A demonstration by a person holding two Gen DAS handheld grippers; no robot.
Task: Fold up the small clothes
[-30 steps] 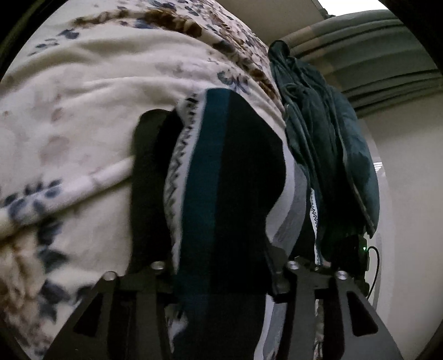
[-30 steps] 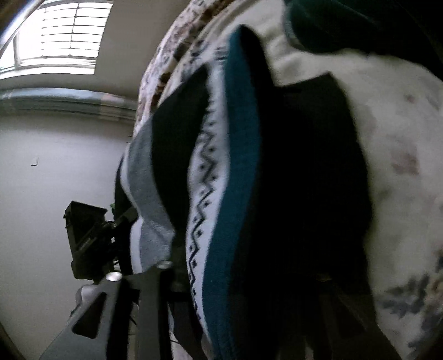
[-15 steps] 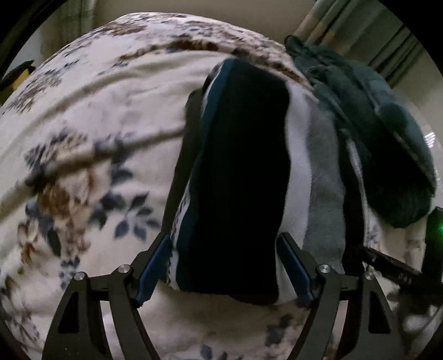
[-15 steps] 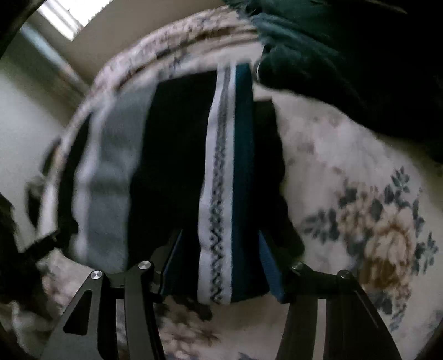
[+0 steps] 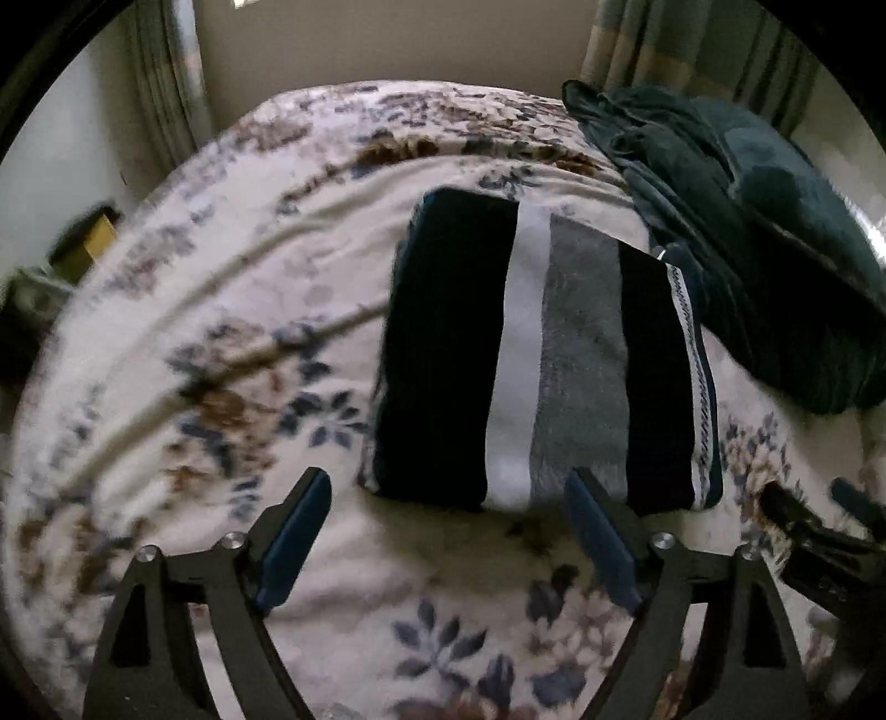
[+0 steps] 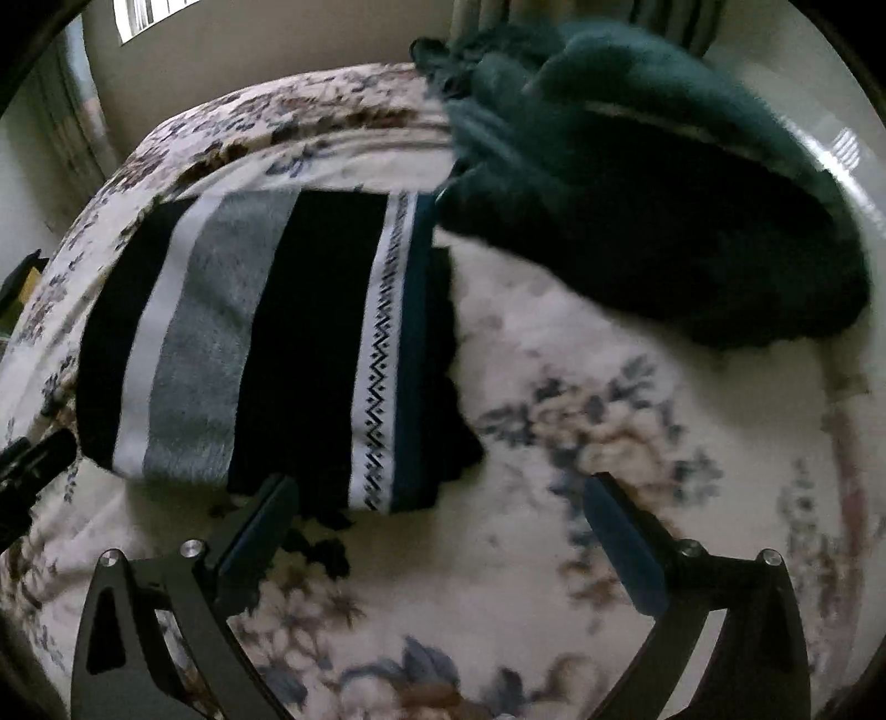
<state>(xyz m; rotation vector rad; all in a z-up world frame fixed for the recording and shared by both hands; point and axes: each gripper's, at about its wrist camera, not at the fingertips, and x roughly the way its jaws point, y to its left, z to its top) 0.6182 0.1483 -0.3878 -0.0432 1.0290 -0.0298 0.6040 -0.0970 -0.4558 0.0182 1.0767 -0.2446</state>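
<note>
A folded striped garment (image 5: 542, 360), black, white, grey and teal with a zigzag band, lies flat on the floral bedspread (image 5: 221, 360). It also shows in the right wrist view (image 6: 277, 343). My left gripper (image 5: 448, 493) is open and empty, just short of the garment's near edge. My right gripper (image 6: 437, 498) is open and empty, at the garment's near right corner. The right gripper's tip (image 5: 803, 520) shows at the right of the left wrist view.
A heap of dark teal clothing (image 5: 747, 238) lies against the garment's far right side; it also shows in the right wrist view (image 6: 637, 183). Curtains (image 5: 692, 50) and a wall stand behind the bed. The bedspread (image 6: 609, 432) spreads to the right and front.
Both grippers held the garment a second ago. They have let go, opened and pulled back. The garment now lies folded flat on the bed.
</note>
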